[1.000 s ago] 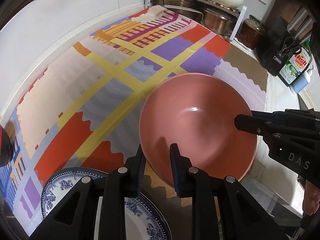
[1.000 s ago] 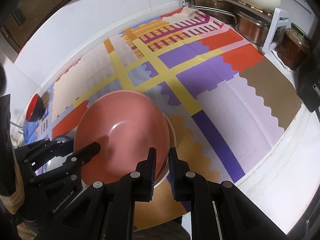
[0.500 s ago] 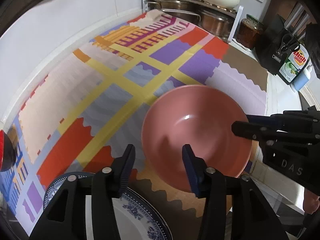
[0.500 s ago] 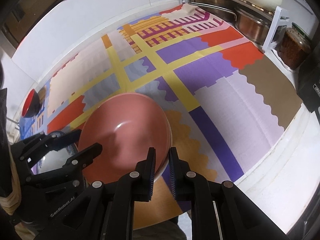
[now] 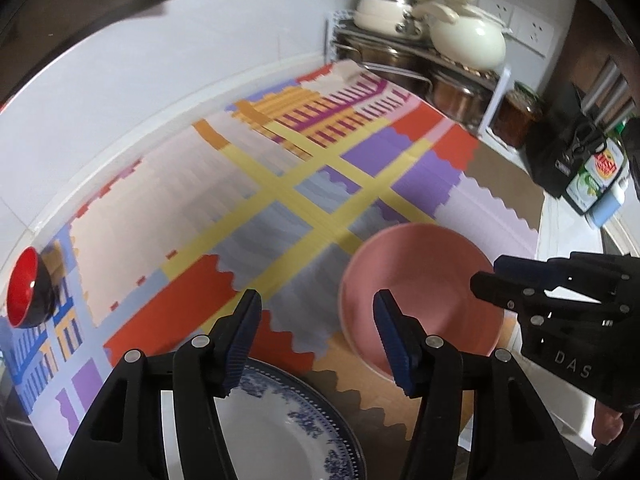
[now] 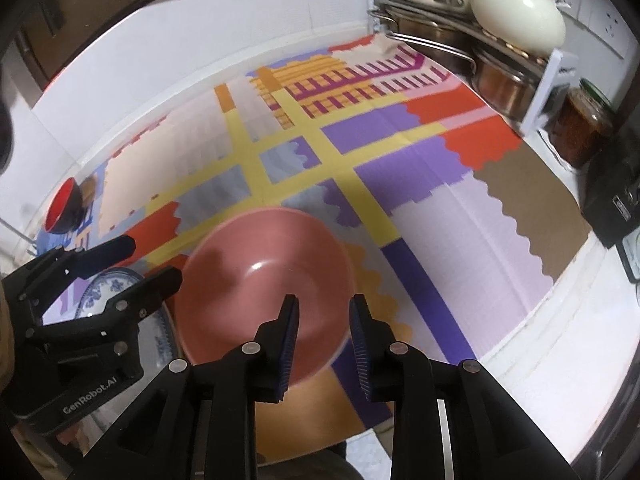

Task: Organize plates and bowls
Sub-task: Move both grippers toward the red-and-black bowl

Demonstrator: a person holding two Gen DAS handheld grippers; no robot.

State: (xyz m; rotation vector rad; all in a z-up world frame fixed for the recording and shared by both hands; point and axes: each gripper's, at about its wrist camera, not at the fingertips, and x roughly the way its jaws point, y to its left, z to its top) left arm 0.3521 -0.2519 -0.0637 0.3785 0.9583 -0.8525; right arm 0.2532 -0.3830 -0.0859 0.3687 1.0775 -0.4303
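**Around the counter, away from the dishes**

I see a patchwork mat [image 5: 304, 184] in yellow, purple, red and grey spread over the white counter [image 6: 560, 320]. In the far corner a metal rack [image 5: 404, 60] carries steel pots [image 6: 500, 80], with a cream lidded pot [image 5: 468, 38] on top. Just beside the rack stands a glass jar [image 6: 584, 124] of something dark red. Further right I make out a black knife block [image 5: 560, 148] and a dish soap bottle [image 5: 600, 172]. Wall sockets [image 5: 528, 28] sit above.
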